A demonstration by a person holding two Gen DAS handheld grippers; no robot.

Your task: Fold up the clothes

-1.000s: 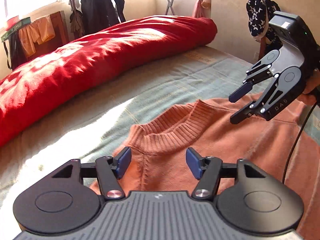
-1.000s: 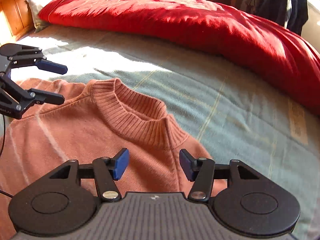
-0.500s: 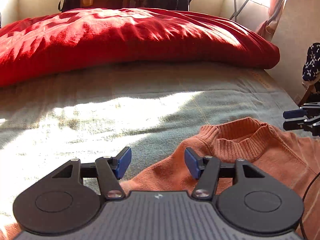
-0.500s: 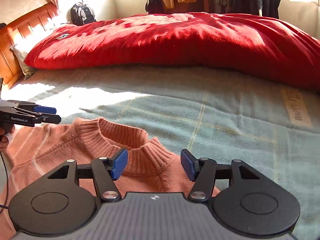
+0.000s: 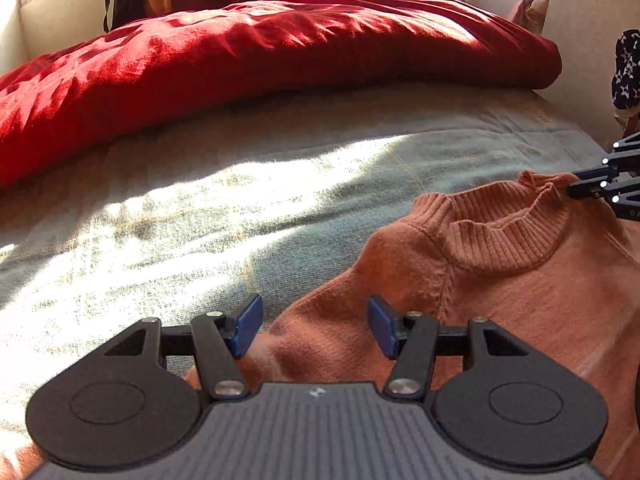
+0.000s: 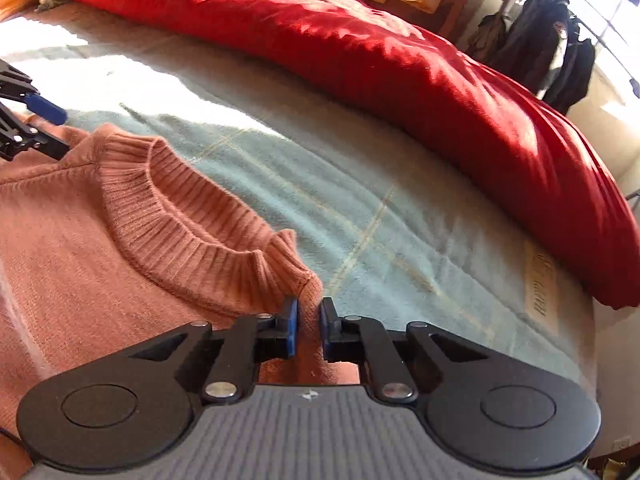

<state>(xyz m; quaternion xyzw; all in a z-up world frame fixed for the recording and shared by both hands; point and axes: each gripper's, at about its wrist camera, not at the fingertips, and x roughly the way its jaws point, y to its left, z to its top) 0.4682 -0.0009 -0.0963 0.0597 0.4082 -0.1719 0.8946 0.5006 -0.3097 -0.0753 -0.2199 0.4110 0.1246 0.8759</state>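
An orange knitted sweater [image 5: 500, 280] lies flat on the bed, its ribbed collar [image 6: 180, 232] facing the far side. My right gripper [image 6: 308, 328] is shut on the fabric at the collar's right end, by the shoulder. In the left wrist view that right gripper [image 5: 592, 186] shows at the right edge, pinching the same spot. My left gripper [image 5: 315, 328] stands open low over the sweater's left shoulder, whose edge lies between the blue pads [image 5: 248, 326]. The right wrist view catches the left gripper [image 6: 60, 132] at the left edge, open.
A pale green blanket [image 5: 240, 208] covers the bed, sunlit in the middle. A bulky red duvet [image 6: 400, 64] runs along the far side. Clothes hang [image 6: 560, 40] behind it. A star-patterned cloth [image 5: 626, 68] hangs at the right wall.
My right gripper has come down and shut on the sweater at the collar's right end. My left gripper has stayed open and shifted out to the left shoulder.
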